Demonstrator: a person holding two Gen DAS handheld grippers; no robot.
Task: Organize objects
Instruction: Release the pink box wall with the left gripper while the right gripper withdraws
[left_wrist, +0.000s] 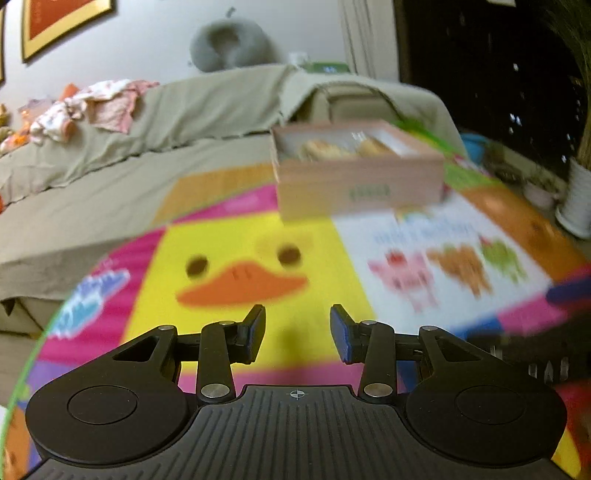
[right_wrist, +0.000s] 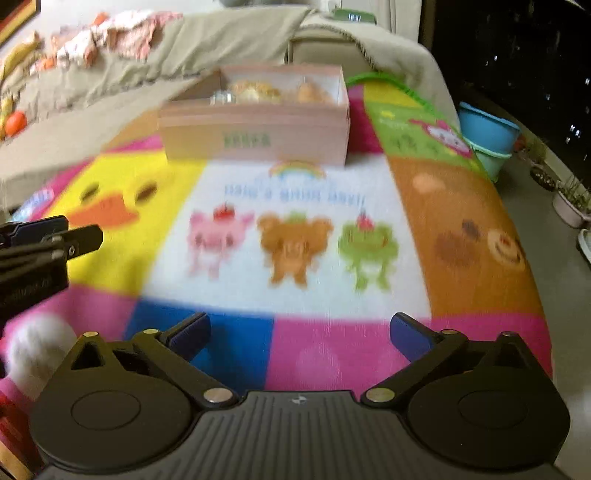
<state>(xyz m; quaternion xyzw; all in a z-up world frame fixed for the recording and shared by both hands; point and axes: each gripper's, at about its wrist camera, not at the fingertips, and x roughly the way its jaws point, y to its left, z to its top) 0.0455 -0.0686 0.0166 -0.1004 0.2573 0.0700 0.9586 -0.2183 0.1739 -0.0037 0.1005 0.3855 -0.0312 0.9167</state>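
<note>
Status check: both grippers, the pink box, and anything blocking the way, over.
Left gripper open, empty. Right gripper wide open, empty. Pink cardboard box on colourful cartoon play mat, items inside. Nothing blocking.

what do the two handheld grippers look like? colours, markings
Both match: the left gripper and right gripper have black linkage arms with silver pivot pins, blue fingertip pads, round black side discs and a ribbed grey base bearing a small crosshair mark. No cables or sleeves visible.

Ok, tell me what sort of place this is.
Most likely a home living room: a colourful cartoon play mat on the floor, a sofa under a beige cover with small clothes piled on it, and potted plants nearby.
</note>
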